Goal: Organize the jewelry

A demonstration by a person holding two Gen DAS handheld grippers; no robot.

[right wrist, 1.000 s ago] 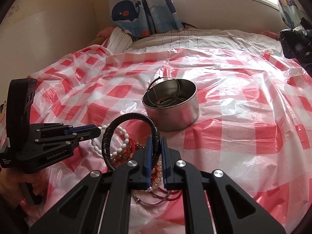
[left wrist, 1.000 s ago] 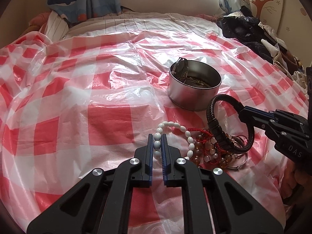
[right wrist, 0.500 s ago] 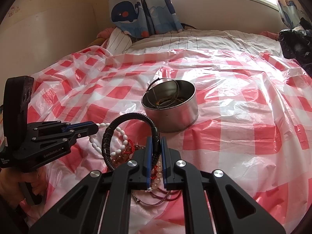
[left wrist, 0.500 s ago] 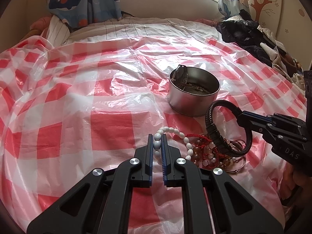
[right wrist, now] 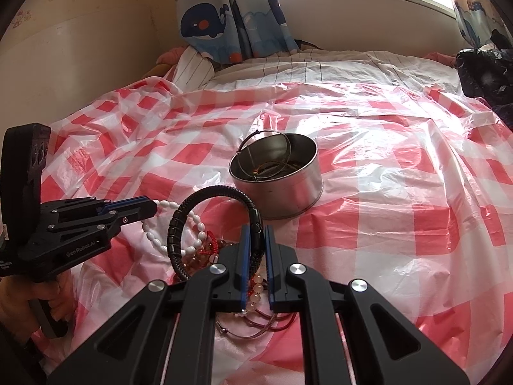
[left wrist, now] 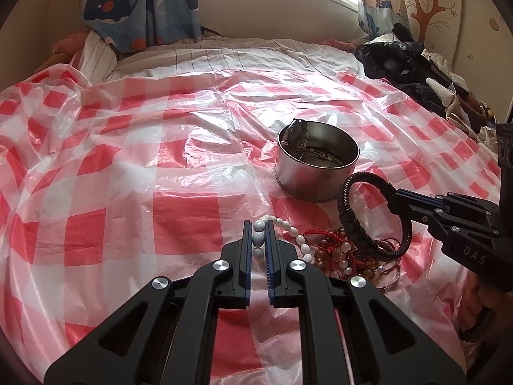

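Near the metal tin point(left wrist: 317, 166), the left tongs point(left wrist: 259, 235) clench the white bead bracelet point(left wrist: 290, 231); the right tongs point(right wrist: 257, 240) clench the black braided bracelet point(right wrist: 179, 224), lifted above the jewelry pile point(left wrist: 346, 253).

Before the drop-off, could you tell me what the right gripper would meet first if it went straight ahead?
Probably the metal tin: it stands just ahead of the right gripper, which is shut on the black braided bracelet, though height is unclear.

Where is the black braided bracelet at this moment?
The black braided bracelet is pinched upright in the right gripper, above the jewelry pile, just short of the metal tin.
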